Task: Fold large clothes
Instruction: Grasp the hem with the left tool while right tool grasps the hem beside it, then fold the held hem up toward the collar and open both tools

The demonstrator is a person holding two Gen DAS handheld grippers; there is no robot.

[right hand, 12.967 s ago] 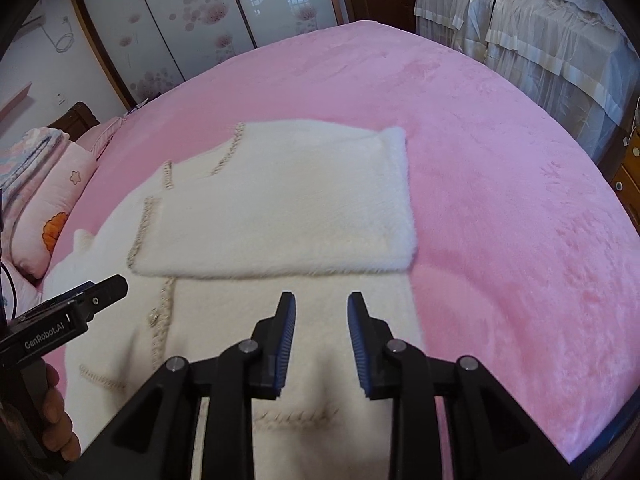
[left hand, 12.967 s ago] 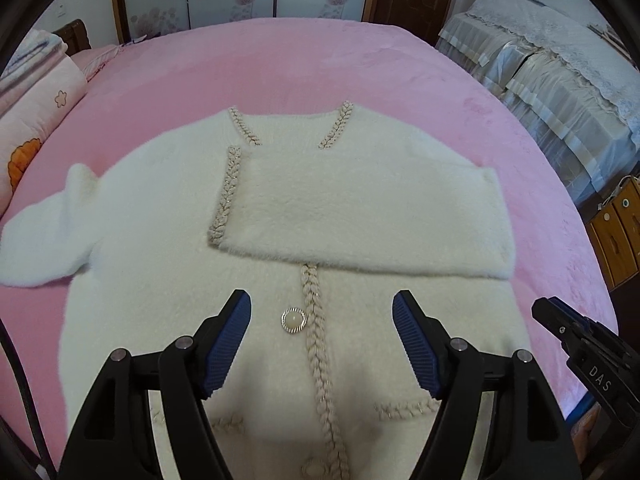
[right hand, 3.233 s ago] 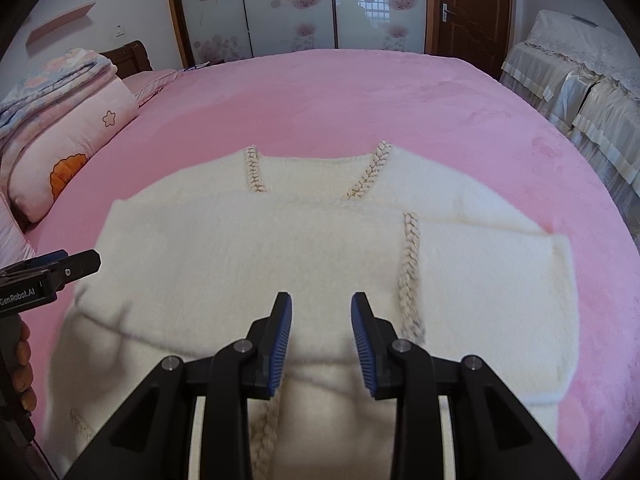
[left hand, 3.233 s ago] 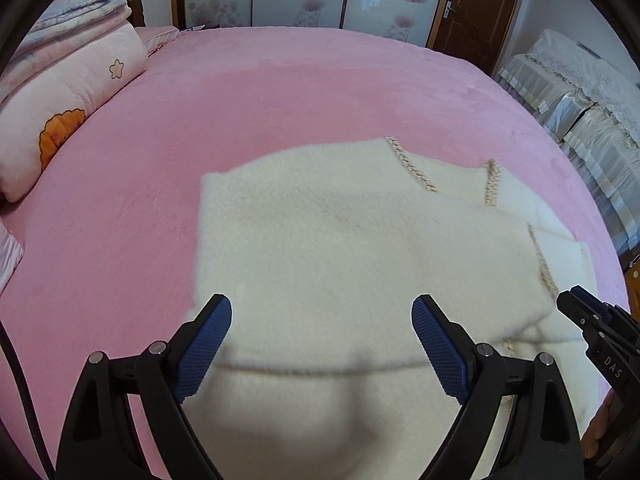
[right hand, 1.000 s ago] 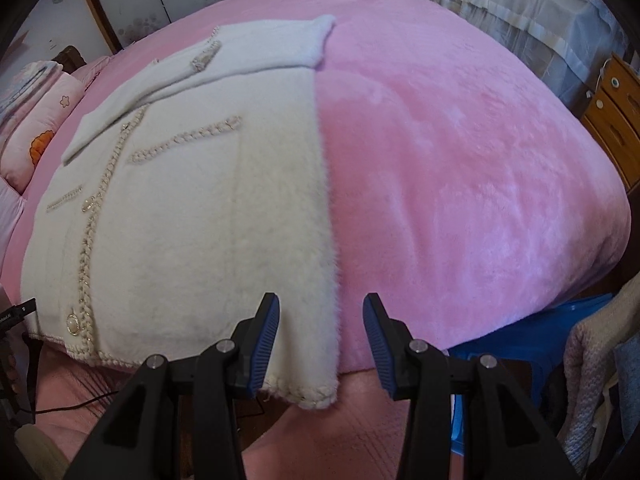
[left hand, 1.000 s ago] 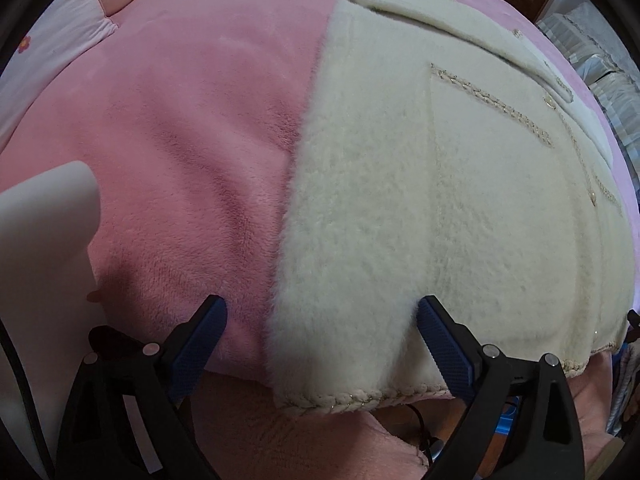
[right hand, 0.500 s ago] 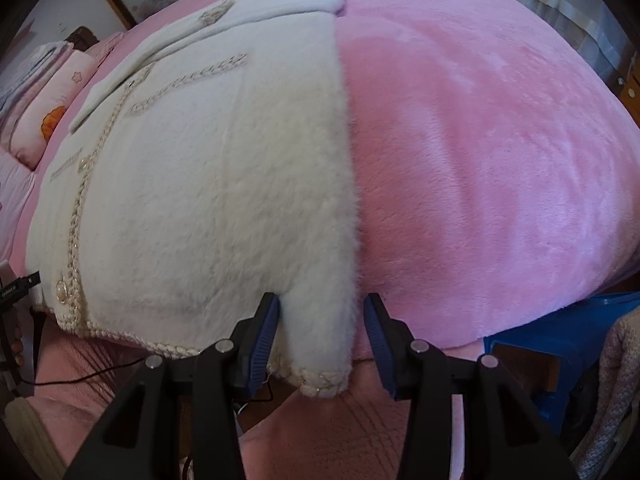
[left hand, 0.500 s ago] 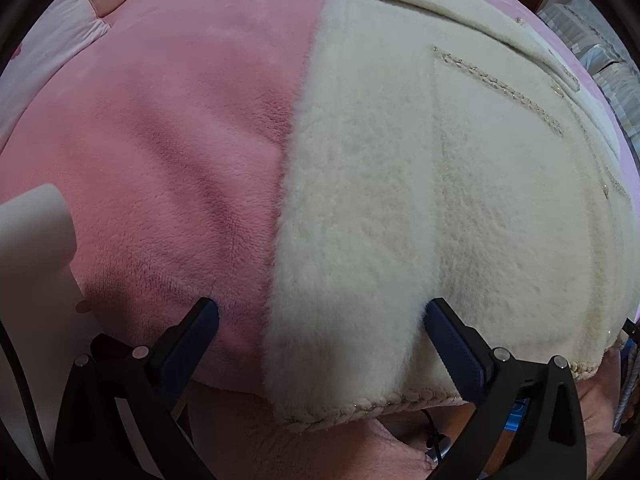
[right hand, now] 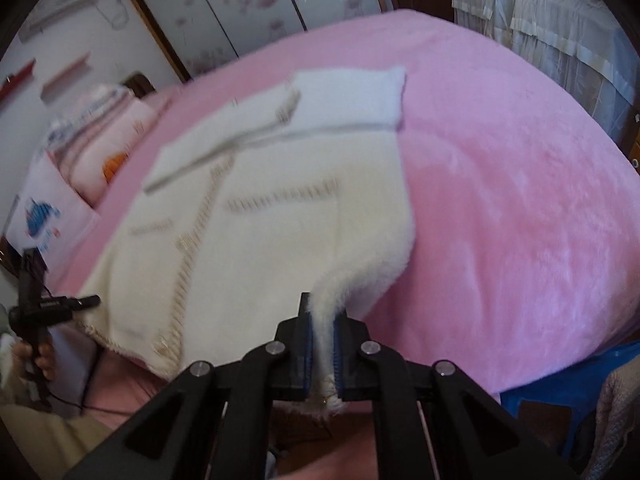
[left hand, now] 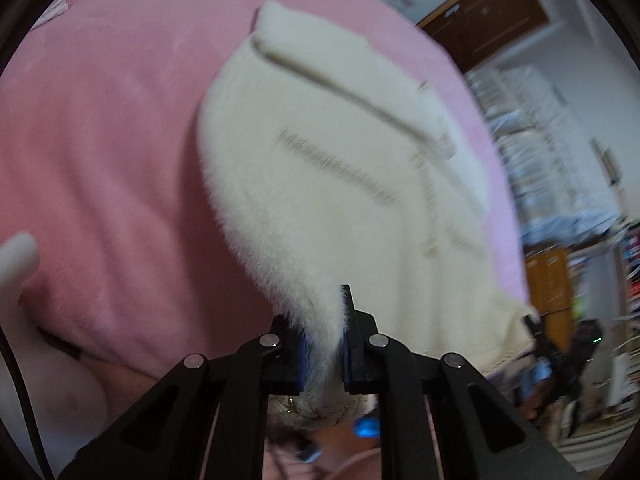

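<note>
A fluffy cream cardigan [left hand: 328, 168] with braided trim lies on the pink bed, both sleeves folded across its chest. My left gripper [left hand: 323, 344] is shut on the hem's left corner, which is pulled up off the bed. In the right wrist view the same cardigan [right hand: 256, 232] stretches away, and my right gripper [right hand: 321, 346] is shut on the hem's right corner, also lifted. The left gripper [right hand: 86, 301] shows at the cardigan's far hem corner, held by a hand. Both views are blurred by motion.
The pink bed cover [right hand: 520, 184] spreads wide on all sides. Folded pink bedding [right hand: 100, 140] sits at the head end. A blue plastic thing [right hand: 560, 392] and a knitted cloth [right hand: 616, 412] stand off the bed's near right edge. Covered furniture [right hand: 540, 20] lines the far wall.
Both grippers closed onto the hem corners they were straddling and rose, lifting the hem off the bed's edge. Both views now tilt up toward the room.
</note>
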